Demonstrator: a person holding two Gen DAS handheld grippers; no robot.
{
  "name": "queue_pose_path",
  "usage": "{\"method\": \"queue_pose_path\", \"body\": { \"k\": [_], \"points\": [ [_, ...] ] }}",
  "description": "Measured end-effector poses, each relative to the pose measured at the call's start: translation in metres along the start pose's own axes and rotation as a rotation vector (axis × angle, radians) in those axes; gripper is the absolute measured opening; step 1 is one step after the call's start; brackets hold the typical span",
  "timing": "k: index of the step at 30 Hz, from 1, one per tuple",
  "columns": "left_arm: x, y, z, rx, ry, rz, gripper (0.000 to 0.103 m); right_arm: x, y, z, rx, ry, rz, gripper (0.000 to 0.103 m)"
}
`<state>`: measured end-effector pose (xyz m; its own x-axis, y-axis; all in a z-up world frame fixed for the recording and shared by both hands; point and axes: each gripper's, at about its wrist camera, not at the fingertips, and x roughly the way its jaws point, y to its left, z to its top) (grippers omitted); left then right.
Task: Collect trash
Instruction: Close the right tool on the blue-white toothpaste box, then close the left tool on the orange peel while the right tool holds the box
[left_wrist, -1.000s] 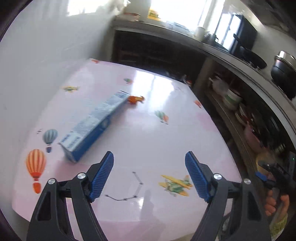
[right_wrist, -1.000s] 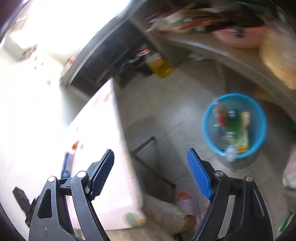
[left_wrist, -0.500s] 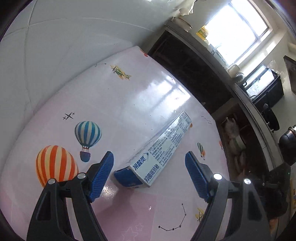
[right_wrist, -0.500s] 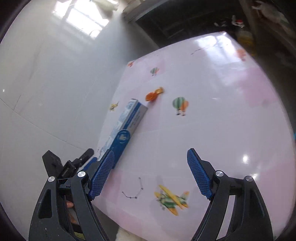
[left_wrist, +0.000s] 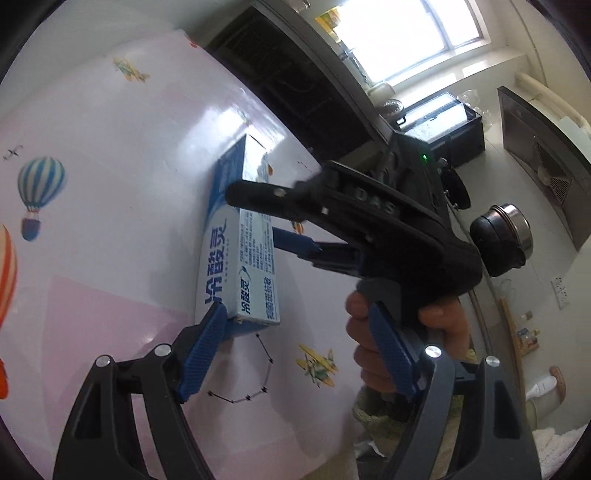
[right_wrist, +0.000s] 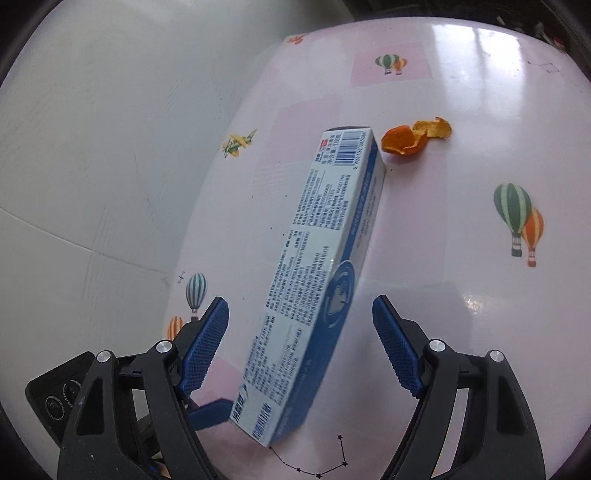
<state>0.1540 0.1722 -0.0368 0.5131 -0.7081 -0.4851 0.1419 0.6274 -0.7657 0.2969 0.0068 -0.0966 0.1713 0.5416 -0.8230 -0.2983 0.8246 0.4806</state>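
A long blue-and-white cardboard toothpaste box (right_wrist: 317, 280) is seen lying flat on the glossy pink table covering printed with balloons and aeroplanes (right_wrist: 461, 229). Just beyond its far end a curled piece of orange peel (right_wrist: 413, 138) is found on the covering. The box is straddled by the right gripper (right_wrist: 301, 350), whose blue-padded jaws are closing with the box between them, gaps still visible on both sides. The left gripper (left_wrist: 299, 350) is held unclenched at the box's near end, one pad just beside its corner. A person's hand (left_wrist: 399, 339) is wrapped around the right gripper's handle.
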Motion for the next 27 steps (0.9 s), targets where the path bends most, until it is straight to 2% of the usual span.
{"method": "queue_pose_path", "body": {
  "k": [2,5,11,15,17,20,21,23,27],
  "points": [
    [0.008,-0.002,-0.006,-0.017,0.026,-0.030,0.076,0.004,0.001,-0.003,-0.015,0.010,-0.030,0.050],
    [0.010,-0.006,-0.010,-0.012,0.022,-0.034,0.076,-0.003,-0.004,-0.009,-0.030,-0.011,-0.021,0.047],
    [-0.004,-0.002,0.006,-0.018,-0.022,-0.020,0.076,-0.025,-0.015,-0.031,-0.067,-0.043,-0.013,0.041],
    [-0.005,0.003,0.016,-0.048,-0.026,0.003,0.076,-0.053,-0.033,-0.058,-0.047,-0.109,-0.066,0.037],
    [0.000,0.005,0.023,-0.095,-0.004,-0.018,0.076,-0.066,-0.046,-0.071,-0.026,-0.144,-0.101,0.036],
    [0.009,0.009,0.033,-0.200,0.037,-0.114,0.076,-0.085,-0.069,-0.084,0.020,-0.205,-0.160,0.036],
    [0.014,0.007,0.037,-0.211,0.040,-0.118,0.076,-0.088,-0.076,-0.085,0.030,-0.227,-0.194,0.035],
    [0.024,-0.005,0.047,-0.183,0.041,-0.070,0.076,-0.097,-0.090,-0.088,0.056,-0.270,-0.262,0.035],
    [0.050,-0.028,0.075,-0.122,0.069,0.095,0.076,-0.111,-0.115,-0.092,0.120,-0.314,-0.294,0.035]
  ]
}}
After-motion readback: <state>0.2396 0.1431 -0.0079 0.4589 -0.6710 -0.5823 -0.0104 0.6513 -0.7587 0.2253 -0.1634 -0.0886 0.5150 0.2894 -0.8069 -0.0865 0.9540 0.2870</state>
